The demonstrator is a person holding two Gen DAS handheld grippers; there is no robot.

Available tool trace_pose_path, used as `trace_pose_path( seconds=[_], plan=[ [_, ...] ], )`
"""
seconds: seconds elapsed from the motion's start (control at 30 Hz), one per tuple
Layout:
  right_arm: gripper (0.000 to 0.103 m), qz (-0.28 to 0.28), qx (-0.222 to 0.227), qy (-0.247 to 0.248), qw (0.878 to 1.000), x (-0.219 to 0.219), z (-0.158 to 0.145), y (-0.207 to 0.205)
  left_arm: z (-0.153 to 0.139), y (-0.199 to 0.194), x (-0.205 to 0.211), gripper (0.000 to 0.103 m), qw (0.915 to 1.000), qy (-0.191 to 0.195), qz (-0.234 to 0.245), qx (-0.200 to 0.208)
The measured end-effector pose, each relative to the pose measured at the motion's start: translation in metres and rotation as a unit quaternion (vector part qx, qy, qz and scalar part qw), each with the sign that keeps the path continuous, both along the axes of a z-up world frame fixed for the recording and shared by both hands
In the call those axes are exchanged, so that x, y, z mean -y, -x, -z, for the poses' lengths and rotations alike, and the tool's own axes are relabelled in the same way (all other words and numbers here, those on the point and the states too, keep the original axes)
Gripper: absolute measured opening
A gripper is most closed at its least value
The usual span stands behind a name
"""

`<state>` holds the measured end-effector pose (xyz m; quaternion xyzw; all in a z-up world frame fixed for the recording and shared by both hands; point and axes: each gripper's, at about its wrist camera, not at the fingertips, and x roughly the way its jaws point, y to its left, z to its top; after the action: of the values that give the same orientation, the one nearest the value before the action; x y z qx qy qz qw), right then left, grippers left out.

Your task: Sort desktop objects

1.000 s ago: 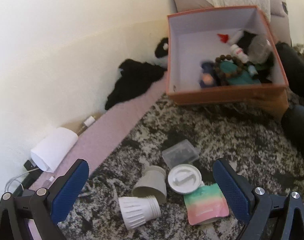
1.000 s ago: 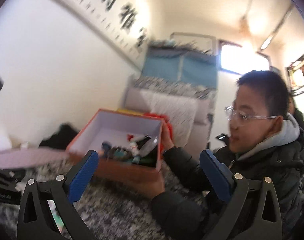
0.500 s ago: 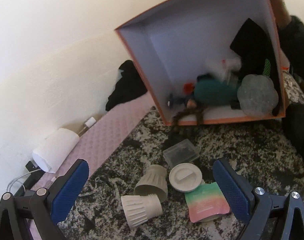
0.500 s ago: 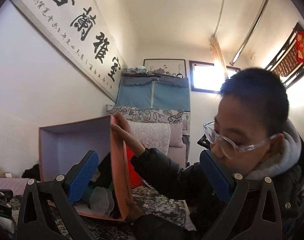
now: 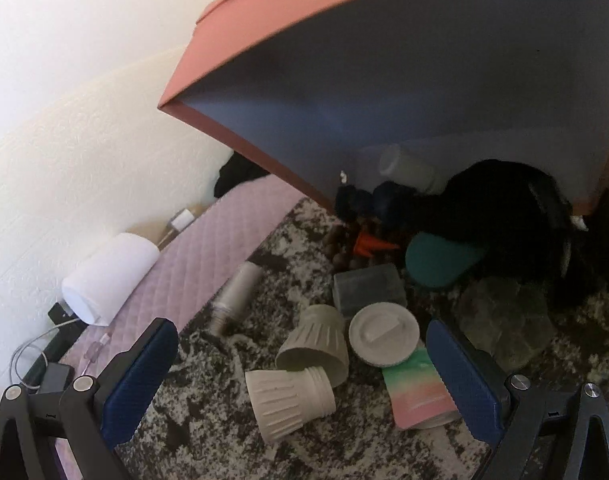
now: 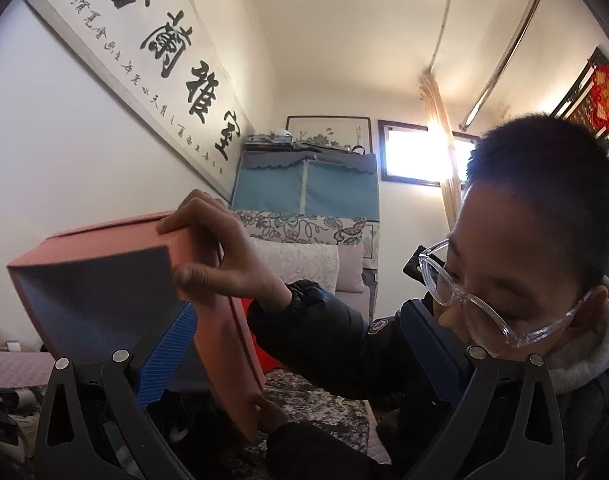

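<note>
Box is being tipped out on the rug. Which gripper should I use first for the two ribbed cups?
Left, probably. The left gripper is open and looks down at both ribbed cups, which lie between its fingers. The right gripper, also open, points up at the tilted box and the person's hand, not the rug.

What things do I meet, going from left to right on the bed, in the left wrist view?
White roll → silver tube → ribbed cup lying on its side → round grey lid → grey-green flower-shaped piece.

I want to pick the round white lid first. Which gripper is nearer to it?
Left. The left gripper hovers open just before the round white lid; the right gripper points up at the tipped box, lid unseen.
</note>
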<state>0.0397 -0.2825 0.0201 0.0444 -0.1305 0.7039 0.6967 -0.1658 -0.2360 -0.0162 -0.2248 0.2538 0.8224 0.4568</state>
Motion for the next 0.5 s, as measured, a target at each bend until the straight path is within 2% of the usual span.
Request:
trace_pose_path(
  seconds=[0.5],
  plan=[
    [0.103, 0.002, -0.021, 0.012, 1.0, -0.008, -0.003, -0.005, 0.022, 0.009, -0.004, 0.102, 0.9996, 0.022, -0.012, 0.011]
  ],
)
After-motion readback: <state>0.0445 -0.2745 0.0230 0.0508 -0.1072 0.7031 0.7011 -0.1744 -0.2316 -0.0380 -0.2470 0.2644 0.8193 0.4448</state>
